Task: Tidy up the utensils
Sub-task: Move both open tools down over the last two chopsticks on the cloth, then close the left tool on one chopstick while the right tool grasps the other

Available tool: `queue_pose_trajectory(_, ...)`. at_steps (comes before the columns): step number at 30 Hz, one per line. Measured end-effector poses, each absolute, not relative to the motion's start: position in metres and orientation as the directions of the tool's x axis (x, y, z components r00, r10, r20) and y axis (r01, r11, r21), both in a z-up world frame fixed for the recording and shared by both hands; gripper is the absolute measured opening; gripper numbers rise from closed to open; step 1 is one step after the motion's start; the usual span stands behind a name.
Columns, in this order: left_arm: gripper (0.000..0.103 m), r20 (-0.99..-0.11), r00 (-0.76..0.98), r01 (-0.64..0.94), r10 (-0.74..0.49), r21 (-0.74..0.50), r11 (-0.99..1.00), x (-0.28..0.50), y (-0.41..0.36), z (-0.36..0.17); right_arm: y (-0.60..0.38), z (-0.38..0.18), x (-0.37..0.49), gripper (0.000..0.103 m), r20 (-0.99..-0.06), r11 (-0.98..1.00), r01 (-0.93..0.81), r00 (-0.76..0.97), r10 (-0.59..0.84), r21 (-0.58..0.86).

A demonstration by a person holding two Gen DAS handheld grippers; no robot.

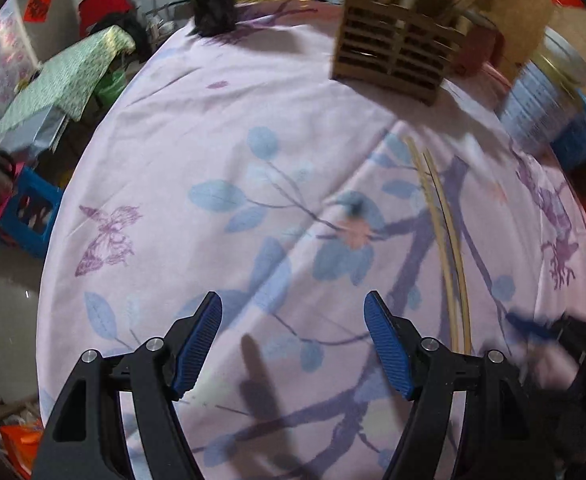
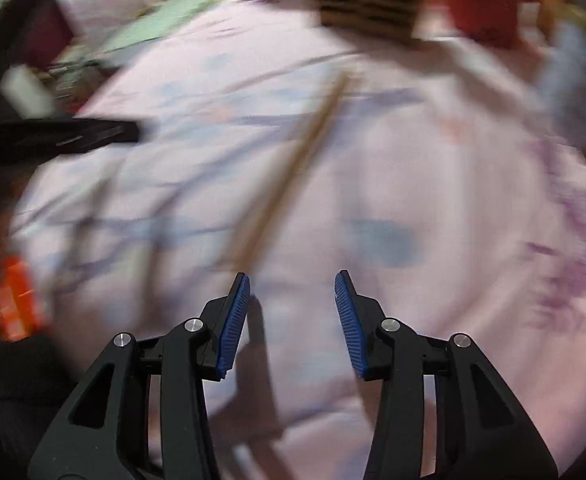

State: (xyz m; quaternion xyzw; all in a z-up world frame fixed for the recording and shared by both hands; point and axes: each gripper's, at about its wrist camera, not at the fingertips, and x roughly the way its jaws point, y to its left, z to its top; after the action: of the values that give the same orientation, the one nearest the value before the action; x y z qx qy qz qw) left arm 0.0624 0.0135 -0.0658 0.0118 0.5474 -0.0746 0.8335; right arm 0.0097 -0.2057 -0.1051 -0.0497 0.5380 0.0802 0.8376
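Above bare cloth [image 1: 213, 128], L hand-held gripper [image 1: 293, 344] wide open, R hand-held gripper [image 2: 292, 322] half-open, both empty, chopsticks [image 1: 449, 248] alongside.

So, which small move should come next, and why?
Probably slide the right gripper a little left and down over the chopsticks. Both grippers are open and empty, the pair lies just left of its fingertips, and the wooden holder waits behind.

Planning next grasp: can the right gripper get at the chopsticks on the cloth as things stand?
Probably yes. The right gripper is open and empty, the chopsticks lie bare on the tablecloth just ahead of its left finger, nothing between, though the view is blurred.
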Motion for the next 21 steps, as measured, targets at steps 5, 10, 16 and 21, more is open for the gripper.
queue_pose_trajectory(5, 0.072, -0.903, 0.398, 0.279, -0.162, -0.049, 0.959, 0.050, -0.024, -0.064, -0.272, -0.084, -0.001, 0.046, -0.873, 0.990, -0.001, 0.472, 0.124, 0.140)
queue_pose_trajectory(10, 0.072, -0.891, 0.367, 0.385, -0.268, -0.117, 0.916, 0.047, -0.052, -0.064, -0.286, -0.079, -0.003, 0.047, -0.854, 0.973, 0.068, 0.497, 0.157, 0.219)
queue_pose_trajectory(16, 0.060, -0.921, 0.266, 0.414, -0.285, -0.158, 0.897, 0.052, -0.073, -0.086, -0.288, -0.069, -0.008, 0.047, -0.852, 0.979, 0.047, 0.502, 0.147, 0.197)
queue_pose_trajectory(21, 0.058, -0.932, 0.267, 0.410, -0.244, -0.119, 0.904, 0.056, -0.078, -0.095, -0.293, -0.069, -0.014, 0.049, -0.852, 0.979, 0.063, 0.505, 0.138, 0.196)
